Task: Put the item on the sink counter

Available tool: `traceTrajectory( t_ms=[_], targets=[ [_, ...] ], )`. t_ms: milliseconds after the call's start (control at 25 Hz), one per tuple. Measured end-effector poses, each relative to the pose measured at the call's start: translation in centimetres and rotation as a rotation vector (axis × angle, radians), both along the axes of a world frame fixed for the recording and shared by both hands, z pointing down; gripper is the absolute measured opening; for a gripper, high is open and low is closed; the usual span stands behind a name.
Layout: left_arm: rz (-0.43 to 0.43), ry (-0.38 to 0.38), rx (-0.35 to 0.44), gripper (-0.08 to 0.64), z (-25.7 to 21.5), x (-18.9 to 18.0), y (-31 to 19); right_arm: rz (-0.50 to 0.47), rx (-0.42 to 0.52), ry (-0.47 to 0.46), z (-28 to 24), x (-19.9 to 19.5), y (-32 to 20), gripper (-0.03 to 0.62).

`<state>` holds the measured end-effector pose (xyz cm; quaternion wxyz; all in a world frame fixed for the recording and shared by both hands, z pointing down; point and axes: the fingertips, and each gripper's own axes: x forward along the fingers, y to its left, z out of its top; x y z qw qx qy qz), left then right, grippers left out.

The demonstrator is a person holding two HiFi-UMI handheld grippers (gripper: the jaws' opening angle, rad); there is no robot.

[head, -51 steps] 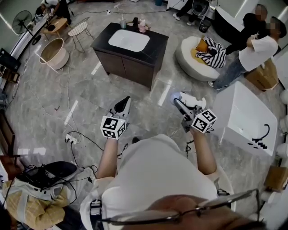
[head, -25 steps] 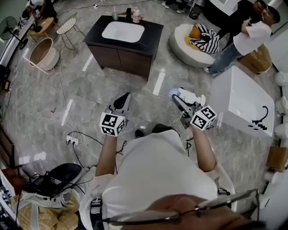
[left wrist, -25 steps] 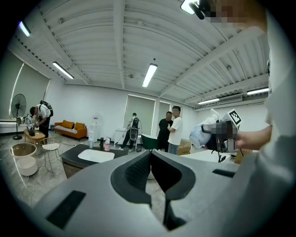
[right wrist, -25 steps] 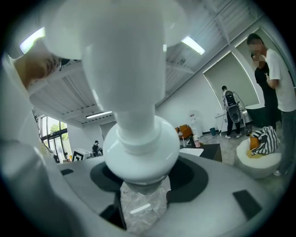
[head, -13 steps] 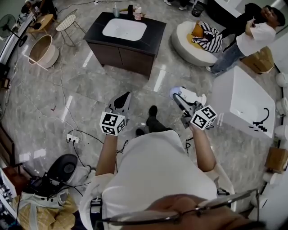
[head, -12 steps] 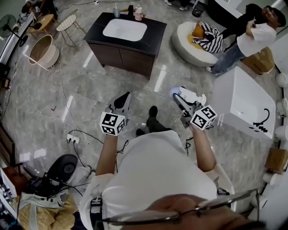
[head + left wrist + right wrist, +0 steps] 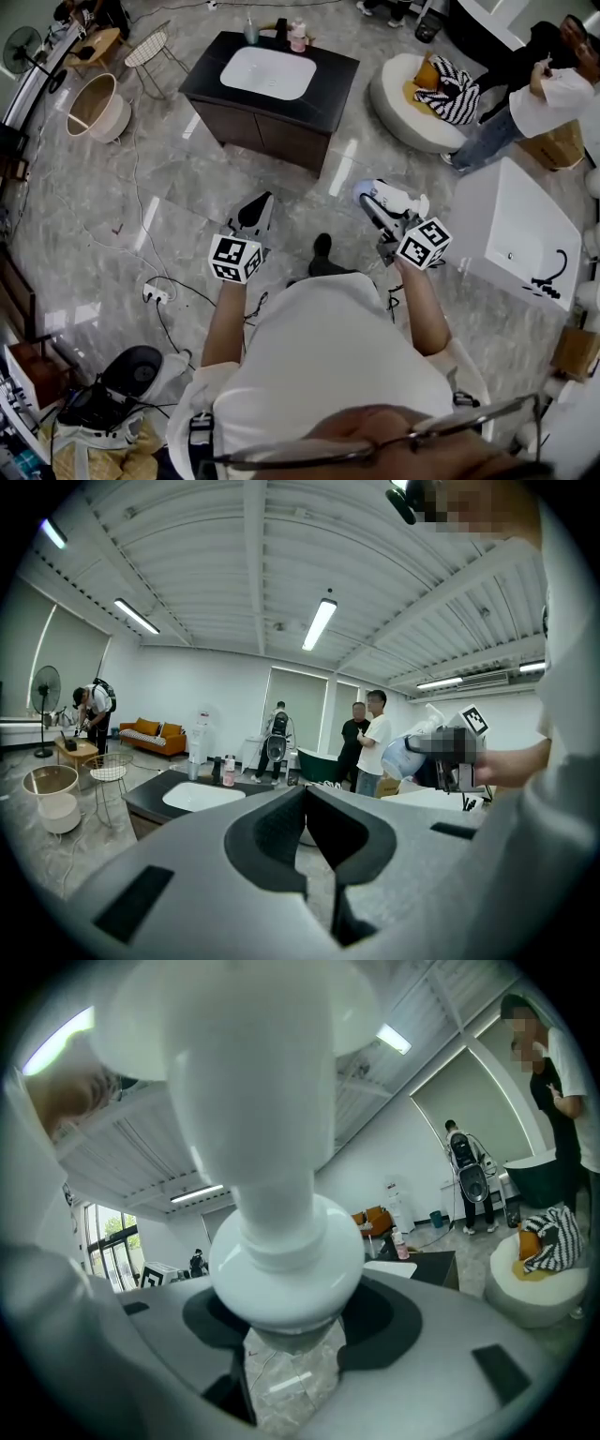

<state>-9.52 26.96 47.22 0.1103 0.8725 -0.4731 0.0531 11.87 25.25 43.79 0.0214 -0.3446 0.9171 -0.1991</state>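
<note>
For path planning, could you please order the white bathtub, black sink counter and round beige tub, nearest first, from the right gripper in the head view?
From the right gripper:
1. White bathtub, right.
2. Black sink counter, ahead.
3. Round beige tub, far left.

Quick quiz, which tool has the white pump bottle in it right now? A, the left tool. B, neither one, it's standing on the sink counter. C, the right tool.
C: the right tool is clamped on the white pump bottle, while the left tool has its jaws together with nothing between them.
</note>
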Motion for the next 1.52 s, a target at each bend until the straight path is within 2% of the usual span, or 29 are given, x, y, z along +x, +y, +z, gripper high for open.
traceTrajectory(
  t_ms=[480, 800, 1120, 1520],
  targets=[
    [-0.036, -0.029, -0.022, 0.005, -0.1, 2.4, -9.4, -0.057, -0.004, -0.018, 0.1, 1.0, -11.2, 0.256],
    [-0.058, -0.04, -0.006, 0.005, -0.7, 5.2, -15.4, -0.101, 0.005, -0.012, 0.3, 3.0, -17.3, 0.256],
    [-0.064, -0.043, -0.015, 0.005, -0.6, 8.0, -19.5, -0.114, -0.019, -0.016, 1.4, 4.7, -21.6, 0.256],
    [-0.075, -0.051, -0.044, 0.005, 0.4, 7.6, -22.6, -0.106, -0.057, -0.014, 3.0, 5.3, -24.9, 0.256]
  ],
)
